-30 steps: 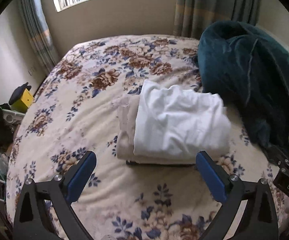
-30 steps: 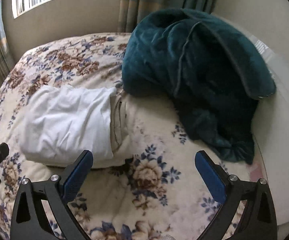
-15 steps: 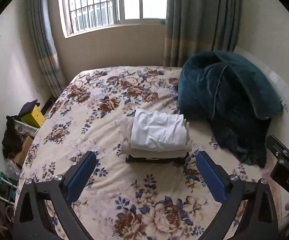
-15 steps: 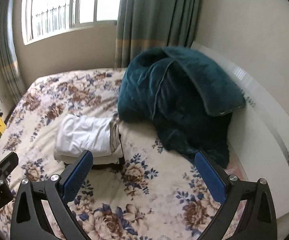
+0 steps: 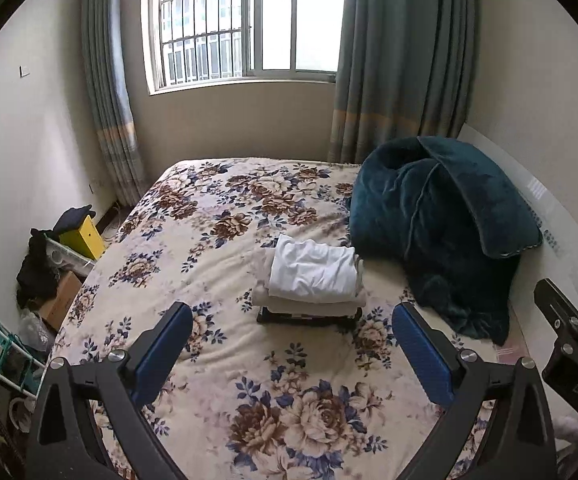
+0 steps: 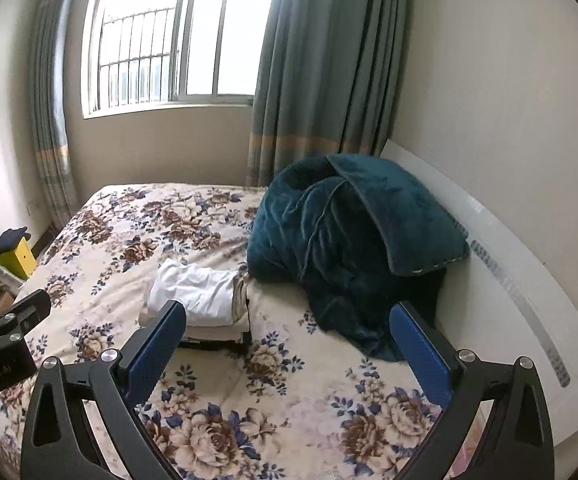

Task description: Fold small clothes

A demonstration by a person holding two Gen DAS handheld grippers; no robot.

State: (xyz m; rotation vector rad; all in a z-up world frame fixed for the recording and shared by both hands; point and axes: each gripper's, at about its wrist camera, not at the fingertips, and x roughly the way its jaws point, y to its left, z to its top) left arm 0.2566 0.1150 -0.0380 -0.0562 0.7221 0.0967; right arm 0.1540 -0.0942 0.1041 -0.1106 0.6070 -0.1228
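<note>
The left gripper (image 5: 291,340) hangs above the bed (image 5: 209,248), jaws spread wide and empty. The right gripper (image 6: 289,338) is equally wide, holding nothing. Beyond both, well apart from them, the folded white garment (image 5: 313,272) tops a small stack of clothes (image 5: 309,304), just beside a teal blanket (image 5: 441,232).

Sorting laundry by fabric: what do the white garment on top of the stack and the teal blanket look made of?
White garment: likely thin cotton knit, matte, with soft fine wrinkles. Teal blanket: looks like plush fleece or velvet, thick, with a slight sheen and a piped edge. Neither fibre is certain.
</note>
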